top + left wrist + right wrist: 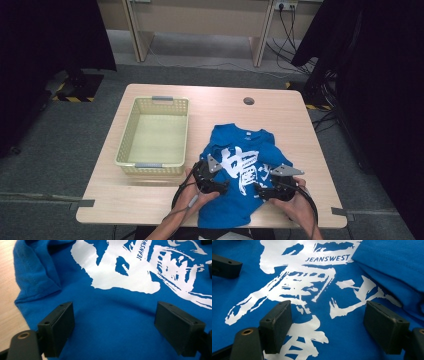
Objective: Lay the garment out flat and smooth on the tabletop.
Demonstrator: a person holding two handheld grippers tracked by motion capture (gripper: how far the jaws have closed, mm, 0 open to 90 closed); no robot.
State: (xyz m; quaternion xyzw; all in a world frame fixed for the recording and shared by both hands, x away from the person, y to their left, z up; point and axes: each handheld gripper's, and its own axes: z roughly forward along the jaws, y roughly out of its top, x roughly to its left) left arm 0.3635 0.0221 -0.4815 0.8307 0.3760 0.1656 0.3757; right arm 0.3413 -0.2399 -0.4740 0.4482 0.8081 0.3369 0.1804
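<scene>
A blue T-shirt [235,150] with a white print lies on the table's near right half, both sleeves folded in over it. My left gripper [216,176] hovers over the shirt's left side, its jaws open above flat cloth [112,322] with nothing pinched. My right gripper [270,185] is over the shirt's right side, also open, its jaws spread above the white print [312,290]. A folded sleeve [392,262] lies just past the right gripper. The left gripper's jaw [224,265] shows at the upper left of the right gripper view.
A pale yellow plastic basket [127,150] stands empty on the table's left half, close to the shirt. The wooden table [280,110] has a round cable hole [248,101] at the back. Dark curtains hang on both sides of the room.
</scene>
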